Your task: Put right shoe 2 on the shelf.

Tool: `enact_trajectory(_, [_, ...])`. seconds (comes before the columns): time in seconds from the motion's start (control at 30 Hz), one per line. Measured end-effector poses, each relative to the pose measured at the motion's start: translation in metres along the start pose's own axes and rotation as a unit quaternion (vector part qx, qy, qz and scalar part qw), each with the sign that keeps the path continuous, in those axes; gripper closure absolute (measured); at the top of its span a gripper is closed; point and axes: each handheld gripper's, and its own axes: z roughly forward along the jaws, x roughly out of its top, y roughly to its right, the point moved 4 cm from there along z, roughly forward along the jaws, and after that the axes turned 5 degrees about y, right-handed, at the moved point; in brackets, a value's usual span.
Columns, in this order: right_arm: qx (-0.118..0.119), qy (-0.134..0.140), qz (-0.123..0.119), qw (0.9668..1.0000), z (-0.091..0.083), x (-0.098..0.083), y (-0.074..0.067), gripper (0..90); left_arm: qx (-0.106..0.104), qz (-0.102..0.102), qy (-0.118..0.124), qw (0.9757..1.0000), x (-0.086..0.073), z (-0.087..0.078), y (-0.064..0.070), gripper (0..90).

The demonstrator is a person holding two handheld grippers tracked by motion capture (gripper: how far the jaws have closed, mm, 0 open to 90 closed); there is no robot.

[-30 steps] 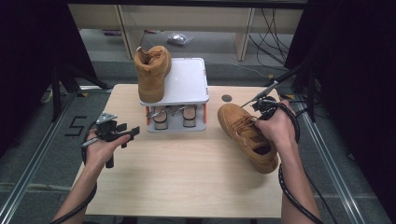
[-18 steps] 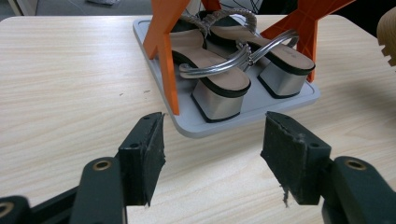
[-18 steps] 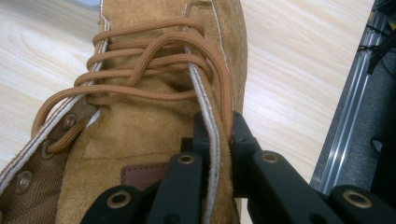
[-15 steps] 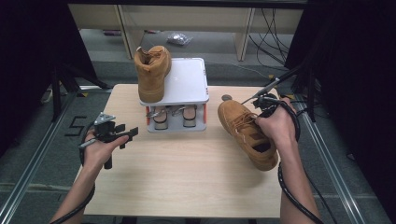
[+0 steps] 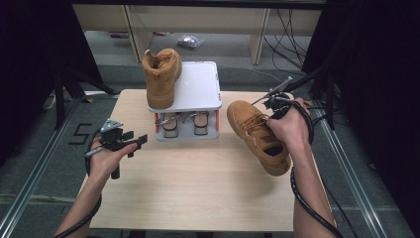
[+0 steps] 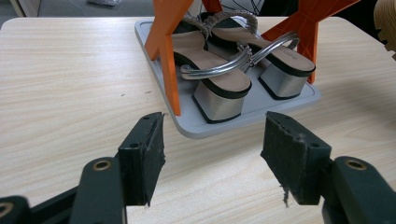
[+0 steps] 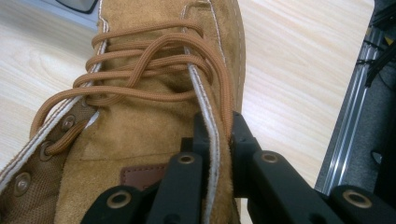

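Little has changed over the last second: the tan suede boot (image 5: 258,135) lies in the same spot on the right side of the counter (image 5: 198,188), toe toward the shoe rack (image 5: 190,101), and the right hand-held gripper (image 5: 275,110) has hardly shifted from its place at the boot's upper. Its jaws stay pressed together on the stitched edge of the lacing flap (image 7: 212,140), just beside the laces (image 7: 140,74). The grip looks settled, so the lift is probably the next thing due, though the boot does not yet look raised.

The left hand-held gripper (image 6: 212,161) has kept still too, its jaws spread and holding nothing, pointed at the rack's lower tray (image 6: 243,122) where the pair of block-heeled sandals (image 6: 224,70) sits. The matching boot (image 5: 161,77) already stands upright on the rack's top shelf (image 5: 200,87) (its left half), leaving the bare right half as the likely spot for the held one.
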Motion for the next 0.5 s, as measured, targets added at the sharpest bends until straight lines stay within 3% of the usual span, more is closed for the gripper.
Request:
enact_trajectory(0.03, [0.003,-0.003,0.013,0.9999,-0.001,0.002,-0.002,85.5,0.003,-0.001,-0.002,1.0000,0.000,0.000,0.000,38.2])
enact_trajectory(0.07, [-0.002,0.002,0.005,1.0000,-0.001,0.004,-0.002,85.5,0.002,-0.001,-0.001,1.0000,0.000,0.000,-0.001,38.1])
enact_trajectory(0.1, [0.006,-0.001,0.017,0.9998,-0.002,0.006,-0.004,85.5,0.001,-0.002,0.000,1.0000,0.000,0.001,-0.001,38.1])
enact_trajectory(0.2, [0.003,0.001,0.009,1.0000,-0.002,0.011,-0.003,85.5,0.000,-0.003,-0.001,1.0000,-0.001,0.003,0.000,38.1])
enact_trajectory(0.5, [-0.007,0.014,0.012,0.9998,-0.008,0.025,-0.004,85.5,-0.001,-0.001,-0.002,1.0000,-0.001,0.001,0.000,38.2])
